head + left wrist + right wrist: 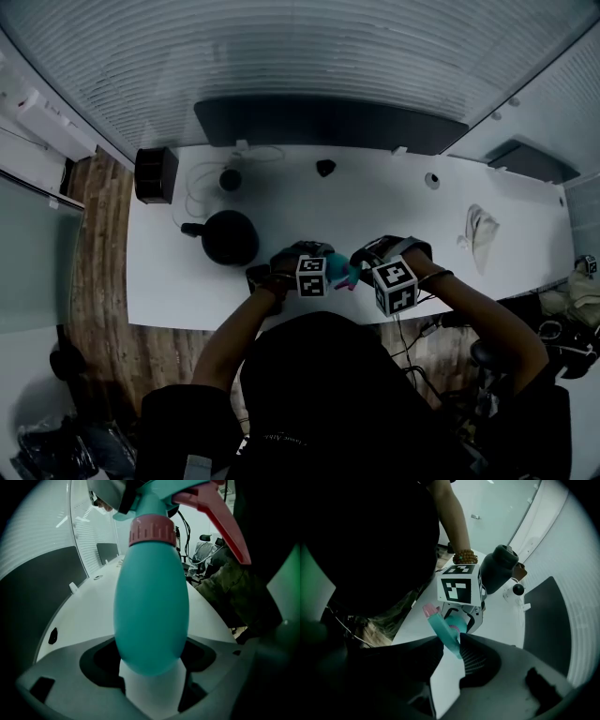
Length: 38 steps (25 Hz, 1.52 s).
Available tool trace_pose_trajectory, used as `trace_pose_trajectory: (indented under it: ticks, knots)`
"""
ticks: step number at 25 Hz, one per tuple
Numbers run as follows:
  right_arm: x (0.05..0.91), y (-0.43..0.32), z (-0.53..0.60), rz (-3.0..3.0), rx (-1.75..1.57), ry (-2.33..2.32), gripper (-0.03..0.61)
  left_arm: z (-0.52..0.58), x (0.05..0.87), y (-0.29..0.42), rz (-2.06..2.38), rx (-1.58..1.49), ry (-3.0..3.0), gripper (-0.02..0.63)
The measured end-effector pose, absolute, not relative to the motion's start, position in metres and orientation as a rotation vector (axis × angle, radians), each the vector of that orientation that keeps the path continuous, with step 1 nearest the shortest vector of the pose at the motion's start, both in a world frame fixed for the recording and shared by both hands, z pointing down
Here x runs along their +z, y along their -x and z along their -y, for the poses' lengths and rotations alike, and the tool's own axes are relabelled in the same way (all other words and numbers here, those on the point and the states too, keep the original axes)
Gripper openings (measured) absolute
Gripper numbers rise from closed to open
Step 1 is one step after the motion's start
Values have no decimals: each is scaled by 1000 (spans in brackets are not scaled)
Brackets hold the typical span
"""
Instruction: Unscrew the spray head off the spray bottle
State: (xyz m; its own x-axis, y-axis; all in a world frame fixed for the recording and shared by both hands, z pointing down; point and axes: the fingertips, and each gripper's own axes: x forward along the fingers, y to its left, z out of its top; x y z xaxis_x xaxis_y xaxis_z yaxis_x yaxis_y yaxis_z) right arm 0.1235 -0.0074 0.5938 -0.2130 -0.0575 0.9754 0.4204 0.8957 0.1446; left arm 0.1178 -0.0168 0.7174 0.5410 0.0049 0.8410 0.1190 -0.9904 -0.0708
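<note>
Spray bottle [150,616] in left gripper [151,660], spray head [442,627] in right gripper [451,644], both down-tilted

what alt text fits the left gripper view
A teal spray bottle, clamped between the left gripper's jaws, fills the frame, bottom toward the camera. Its pink collar and spray head with pink trigger point away, over a white table.
</note>
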Motion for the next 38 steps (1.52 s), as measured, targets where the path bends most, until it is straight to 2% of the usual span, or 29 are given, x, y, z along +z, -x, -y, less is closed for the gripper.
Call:
trace_pose_trajectory:
  ticks: [11, 15, 20, 22, 24, 27, 30, 32, 35, 37, 38]
  knots:
    - [597, -132, 9, 1782, -207, 154, 101, 19, 719, -117, 0, -1559, 2628, 370]
    - [594, -131, 7, 1781, -161, 171, 103, 11, 719, -118, 96, -1565, 2645, 370]
    - [590, -135, 4, 1685, -521, 338, 86, 5, 714, -112, 261, -1492, 2676, 370]
    - [583, -130, 10, 1638, -811, 377, 86, 13, 708, -110, 204, -1464, 2691, 371]
    - [580, -125, 20, 1651, -933, 308, 86, 27, 701, -111, 61, -1442, 2697, 371]
    - [571, -126, 32, 1815, -607, 124, 91, 49, 691, -110, -158, -1426, 2655, 372]
    - [566, -128, 41, 1929, -264, -62, 177, 62, 687, -109, -294, -1439, 2589, 373]
    - [566, -131, 43, 1900, -314, -83, 179, 61, 689, -112, -290, -1427, 2602, 373]
    - [571, -147, 43, 1766, -561, -13, 178, 47, 696, -114, -170, -1389, 2710, 374]
    - [572, -157, 43, 1801, -480, -59, 179, 46, 699, -107, -176, -1398, 2718, 374]
    - [570, -159, 45, 1887, -297, -139, 178, 50, 699, -102, -225, -1410, 2690, 374]
